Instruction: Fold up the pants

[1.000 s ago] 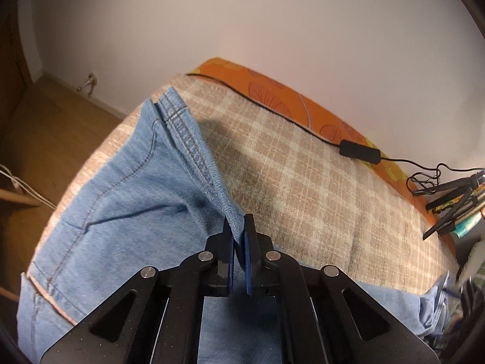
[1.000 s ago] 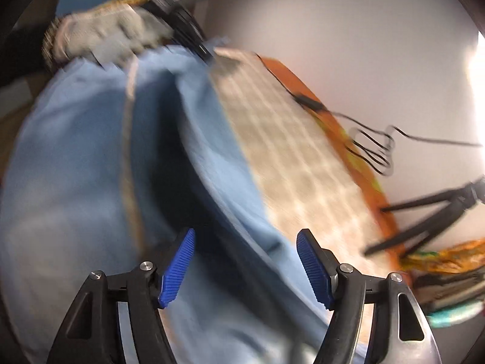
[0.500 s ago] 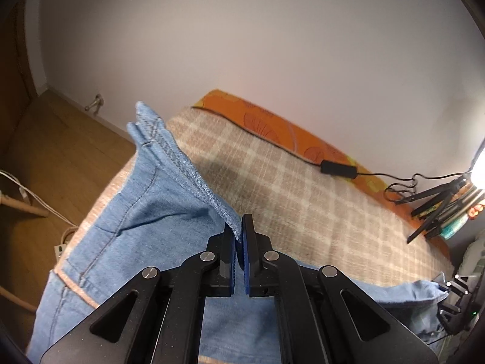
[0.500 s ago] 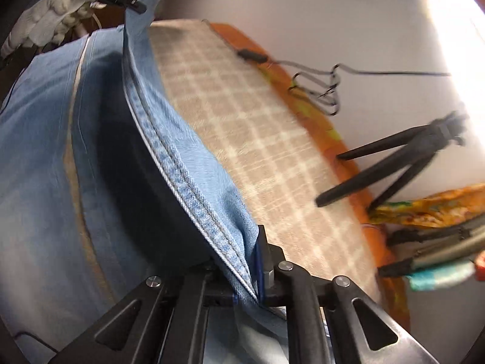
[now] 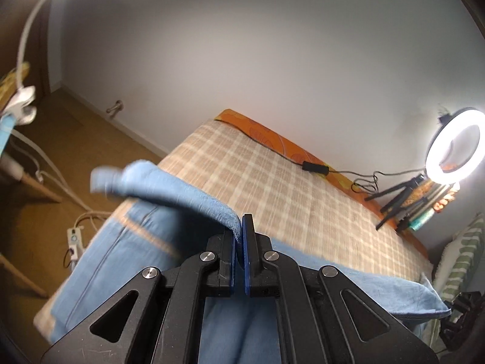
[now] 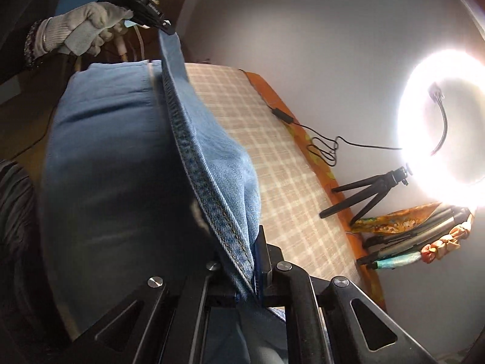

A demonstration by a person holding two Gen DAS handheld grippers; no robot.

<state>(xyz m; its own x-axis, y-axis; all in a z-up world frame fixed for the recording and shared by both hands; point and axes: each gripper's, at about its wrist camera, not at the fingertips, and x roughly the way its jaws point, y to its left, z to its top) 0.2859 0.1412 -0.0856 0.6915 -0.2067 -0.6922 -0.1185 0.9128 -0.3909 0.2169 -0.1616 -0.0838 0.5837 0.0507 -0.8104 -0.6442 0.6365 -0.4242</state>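
Both grippers — left gripper (image 5: 240, 236); right gripper (image 6: 254, 261) — have lifted the jeans (image 6: 121, 157) higher.

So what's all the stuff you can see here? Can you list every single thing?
jeans: one pair, light blue, on the bed, top edge lifted
blanket: one, beige check, covering the bed
sheet: one, orange, along the wall side
ring light: one, white, lit, far end
tripod: one, black, beneath the light
cable: one, black, on the bed's far edge
left tongs: black, blue pads, shut on the jeans
right tongs: black, shut on the jeans seam
gloved hand: one, white, holding the left tongs
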